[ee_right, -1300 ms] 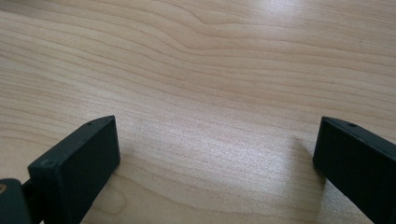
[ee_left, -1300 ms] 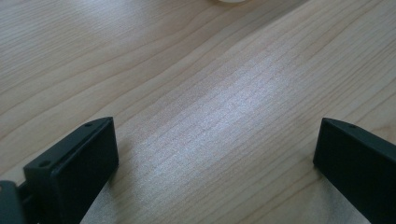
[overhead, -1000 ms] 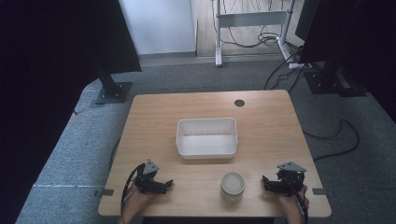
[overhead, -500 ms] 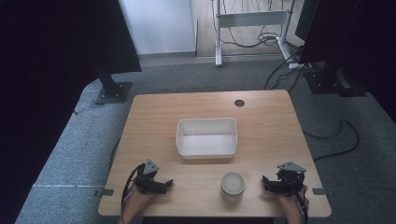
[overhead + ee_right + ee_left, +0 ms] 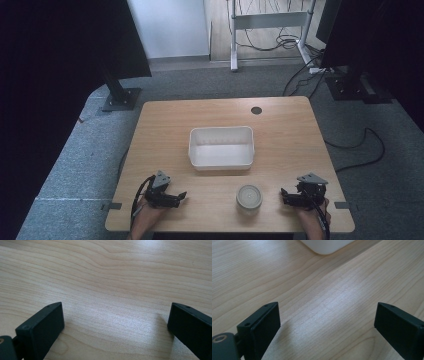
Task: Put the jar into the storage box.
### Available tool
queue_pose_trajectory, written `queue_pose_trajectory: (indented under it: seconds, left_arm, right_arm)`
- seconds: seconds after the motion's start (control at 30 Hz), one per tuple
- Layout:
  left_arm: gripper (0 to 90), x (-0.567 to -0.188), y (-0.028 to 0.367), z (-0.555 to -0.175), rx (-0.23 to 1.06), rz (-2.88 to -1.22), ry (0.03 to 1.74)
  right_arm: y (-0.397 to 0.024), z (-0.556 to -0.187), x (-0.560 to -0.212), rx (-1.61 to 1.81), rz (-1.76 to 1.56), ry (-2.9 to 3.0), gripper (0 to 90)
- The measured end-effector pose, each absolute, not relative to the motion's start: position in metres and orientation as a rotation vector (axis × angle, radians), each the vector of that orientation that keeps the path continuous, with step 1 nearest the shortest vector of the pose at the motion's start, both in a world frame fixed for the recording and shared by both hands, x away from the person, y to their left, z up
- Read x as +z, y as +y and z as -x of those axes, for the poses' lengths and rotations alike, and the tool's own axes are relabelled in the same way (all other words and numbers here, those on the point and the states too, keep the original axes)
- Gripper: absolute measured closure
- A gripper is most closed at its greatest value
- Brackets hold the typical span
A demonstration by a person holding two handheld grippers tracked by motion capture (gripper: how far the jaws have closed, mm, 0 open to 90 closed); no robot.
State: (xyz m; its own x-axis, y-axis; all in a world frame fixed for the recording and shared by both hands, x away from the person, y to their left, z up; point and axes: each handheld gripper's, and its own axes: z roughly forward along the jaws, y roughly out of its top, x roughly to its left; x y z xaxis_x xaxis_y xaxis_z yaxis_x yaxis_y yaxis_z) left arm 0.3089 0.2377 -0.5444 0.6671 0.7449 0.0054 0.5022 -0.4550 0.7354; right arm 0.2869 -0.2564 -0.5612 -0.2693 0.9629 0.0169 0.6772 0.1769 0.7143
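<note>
Right claw [image 5: 285, 194] empty, jar [image 5: 249, 197] just beside

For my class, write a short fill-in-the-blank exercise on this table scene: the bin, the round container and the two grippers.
1. The white bin on the wooden table holds ____.
2. The round container stands between the bin and the table's ____ edge.
3. The jaws of both the left gripper and the right gripper stand ____.
4. The round container lies nearer to the ____ gripper.

Missing words: nothing; near; open; right
</note>
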Motion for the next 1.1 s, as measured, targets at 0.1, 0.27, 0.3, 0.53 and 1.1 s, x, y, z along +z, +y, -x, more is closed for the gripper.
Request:
queue_pose_trajectory:
  seconds: [0.1,0.27,0.3,0.53,1.1]
  left_arm:
    - [6.4,-0.544,0.236,-0.308,0.423,-2.156,0.946]
    - [6.3,-0.541,0.23,-0.305,0.413,-2.162,0.911]
    - [6.3,-0.541,0.23,-0.305,0.413,-2.162,0.911]
    - [5.7,-0.537,0.224,-0.301,0.394,-2.157,0.883]
    - [4.5,-0.524,0.207,-0.294,0.366,-2.141,0.818]
  right_arm:
    - [-0.256,-0.287,-0.561,0.863,-1.542,2.017,0.3]
    - [-0.256,-0.287,-0.561,0.863,-1.541,2.017,0.3]
    - [-0.256,-0.287,-0.561,0.863,-1.541,2.017,0.3]
    - [-0.256,-0.287,-0.561,0.864,-1.541,2.017,0.3]
    - [-0.256,-0.286,-0.561,0.864,-1.539,2.019,0.3]
